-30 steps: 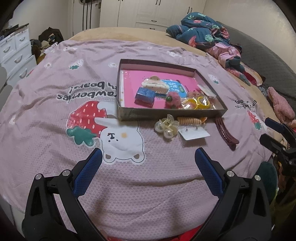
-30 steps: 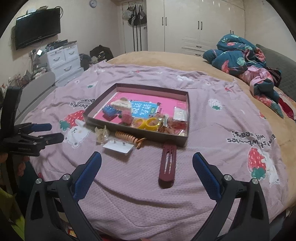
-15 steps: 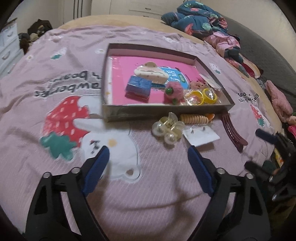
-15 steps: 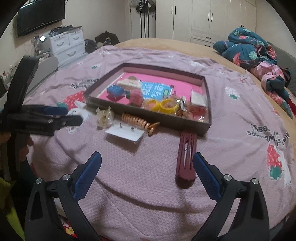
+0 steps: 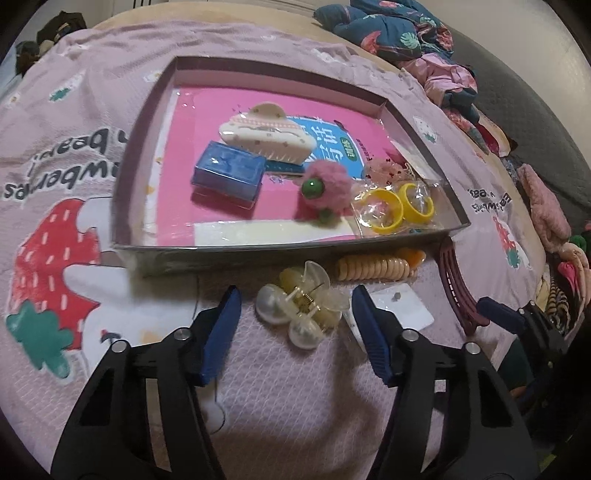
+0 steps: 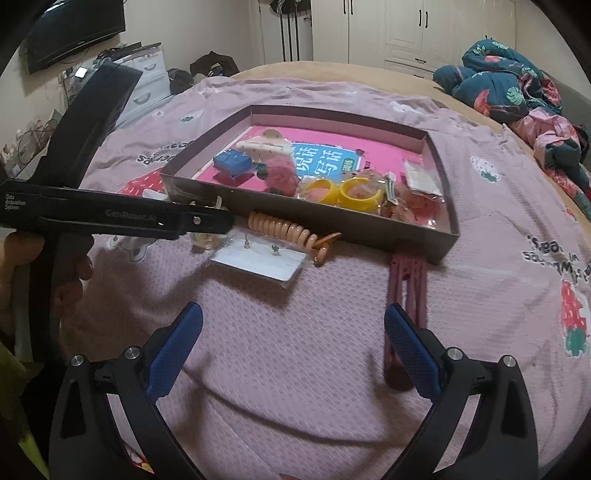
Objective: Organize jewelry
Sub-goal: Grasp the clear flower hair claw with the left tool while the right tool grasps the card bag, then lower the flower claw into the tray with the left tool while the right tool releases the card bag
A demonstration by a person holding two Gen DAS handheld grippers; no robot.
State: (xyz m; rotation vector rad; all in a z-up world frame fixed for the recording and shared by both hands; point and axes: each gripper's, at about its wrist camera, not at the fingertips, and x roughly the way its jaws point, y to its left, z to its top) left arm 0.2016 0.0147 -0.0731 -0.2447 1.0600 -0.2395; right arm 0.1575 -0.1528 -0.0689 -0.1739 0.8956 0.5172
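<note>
A shallow box [image 5: 258,248] [image 6: 436,242] lies on the bed, holding a cream hair claw [image 5: 266,133], a blue case [image 5: 229,171], a pink pom-pom [image 5: 325,186] and yellow rings [image 5: 384,210]. In front of it lie a clear pearl hair claw [image 5: 303,306], a peach coil tie [image 5: 373,267] [image 6: 280,230], an earring card [image 6: 258,258] and a maroon clip [image 6: 406,295] [image 5: 458,288]. My left gripper [image 5: 295,332] is open, its fingers either side of the pearl claw. My right gripper [image 6: 293,350] is open and empty, its right finger beside the maroon clip.
The bed has a pink strawberry-bear cover [image 6: 295,332]. Bundled clothes [image 6: 517,85] lie at the far right. Drawers [image 6: 147,81] and a TV [image 6: 74,33] stand at the left. The left gripper's body [image 6: 110,218] crosses the right wrist view, hiding most of the pearl claw.
My left gripper has moved forward and down until its fingers flank the pearl claw. My right gripper has moved closer to the maroon clip.
</note>
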